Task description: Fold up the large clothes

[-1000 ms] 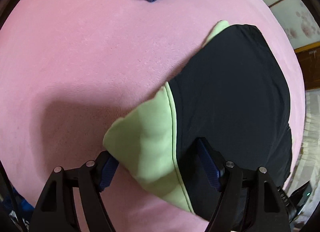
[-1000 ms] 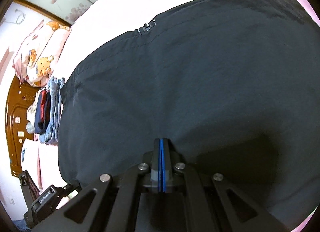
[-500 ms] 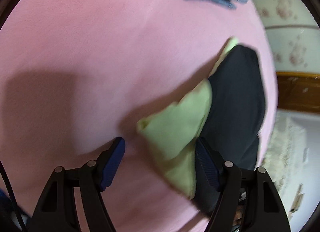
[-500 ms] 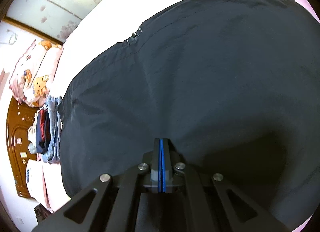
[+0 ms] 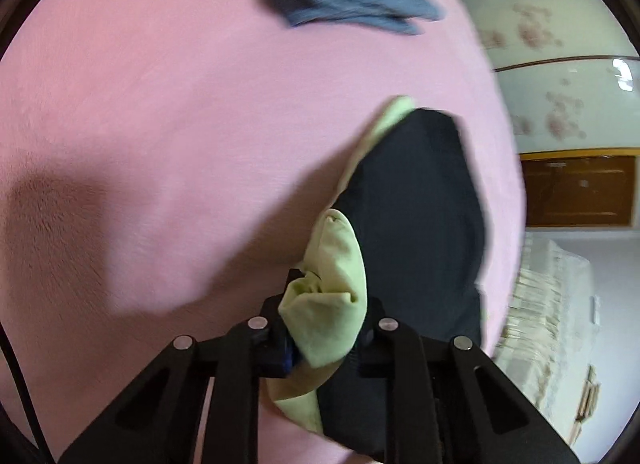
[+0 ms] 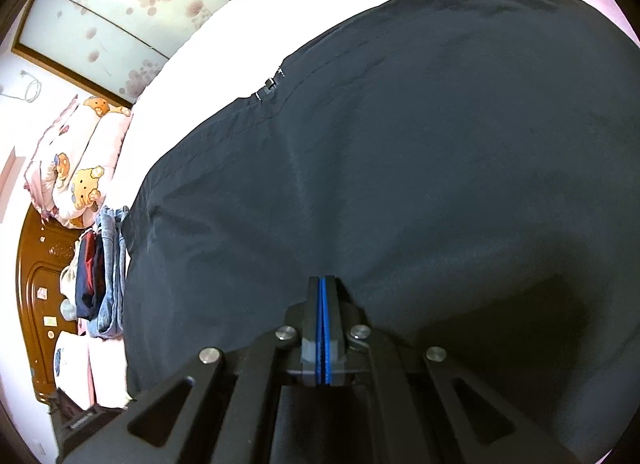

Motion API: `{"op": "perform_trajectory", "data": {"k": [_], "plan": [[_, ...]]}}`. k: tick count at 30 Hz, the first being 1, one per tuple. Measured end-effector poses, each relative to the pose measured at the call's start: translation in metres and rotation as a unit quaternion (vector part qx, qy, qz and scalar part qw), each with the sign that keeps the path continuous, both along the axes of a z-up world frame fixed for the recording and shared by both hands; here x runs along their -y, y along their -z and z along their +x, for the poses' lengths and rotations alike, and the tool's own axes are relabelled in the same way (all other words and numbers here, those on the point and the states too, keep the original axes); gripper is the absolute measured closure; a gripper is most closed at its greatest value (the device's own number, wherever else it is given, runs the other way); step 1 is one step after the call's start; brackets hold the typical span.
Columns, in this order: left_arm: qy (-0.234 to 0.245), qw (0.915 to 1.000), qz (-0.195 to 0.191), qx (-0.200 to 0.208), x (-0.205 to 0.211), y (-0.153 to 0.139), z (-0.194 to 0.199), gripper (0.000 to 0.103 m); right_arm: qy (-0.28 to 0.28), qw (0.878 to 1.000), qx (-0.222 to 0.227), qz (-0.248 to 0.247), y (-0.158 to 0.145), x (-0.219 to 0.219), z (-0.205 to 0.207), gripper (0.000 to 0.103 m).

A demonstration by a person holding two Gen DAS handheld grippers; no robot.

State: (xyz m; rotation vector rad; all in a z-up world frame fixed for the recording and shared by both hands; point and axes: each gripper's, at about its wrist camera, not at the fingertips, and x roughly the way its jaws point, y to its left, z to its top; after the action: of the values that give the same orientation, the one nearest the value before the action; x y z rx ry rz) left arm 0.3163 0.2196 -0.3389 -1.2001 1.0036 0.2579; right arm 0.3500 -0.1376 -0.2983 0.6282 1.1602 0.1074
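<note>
A large dark navy garment [image 6: 400,164] with a light green lining lies spread on a pink bed cover [image 5: 180,124]. In the left wrist view its green corner [image 5: 334,260] is bunched up between the jaws of my left gripper [image 5: 330,298], which are closing, pads pressing on the cloth and lifting it a little off the bed. The dark part [image 5: 420,204] trails away to the right. My right gripper [image 6: 323,284] is shut, blue pads together with nothing seen between them, its tip just above the garment's near part. A small zipper pull [image 6: 271,83] shows at the garment's far edge.
A stack of folded jeans and other clothes [image 5: 352,4] lies at the far end of the bed, beside bear-print pillows [image 6: 80,168] and a wooden headboard [image 6: 36,304]. Flowered wall panels [image 5: 560,84] and a brown cabinet [image 5: 580,192] stand beyond the bed's right edge.
My left gripper went from wide open around the green corner to closed on it, and has swung and risen, bunching the cloth. The right gripper stayed shut in place.
</note>
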Motion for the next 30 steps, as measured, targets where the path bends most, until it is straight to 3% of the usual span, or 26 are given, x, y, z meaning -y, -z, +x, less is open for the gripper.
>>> {"op": "perform_trajectory", "data": {"k": [3,7,12,16,22,30], "plan": [[0.011,0.9971,-0.012,0.074,0.020,-0.035,0.006,0.089,-0.004,1.000,-0.004,0.027,0.004,0.008,0.002,0.103],[0.046,0.9844,-0.010,0.169,0.071,-0.088,0.019,0.090,-0.032,0.999,0.012,0.042,0.007,0.017,-0.001,0.103],[0.100,0.9677,-0.020,0.231,0.155,-0.128,0.039,0.090,-0.049,0.994,-0.007,0.093,0.015,0.033,0.004,0.103],[0.154,0.9584,-0.010,0.240,0.220,-0.139,0.055,0.090,-0.099,0.988,-0.017,0.116,0.019,0.044,0.011,0.103],[0.234,0.9456,-0.001,0.227,0.314,-0.133,0.075,0.090,-0.164,0.978,-0.026,0.126,0.021,0.065,0.024,0.103],[0.304,0.9334,0.008,0.191,0.384,-0.119,0.083,0.090,-0.104,0.979,-0.009,0.176,0.016,0.163,0.035,0.103]]}}
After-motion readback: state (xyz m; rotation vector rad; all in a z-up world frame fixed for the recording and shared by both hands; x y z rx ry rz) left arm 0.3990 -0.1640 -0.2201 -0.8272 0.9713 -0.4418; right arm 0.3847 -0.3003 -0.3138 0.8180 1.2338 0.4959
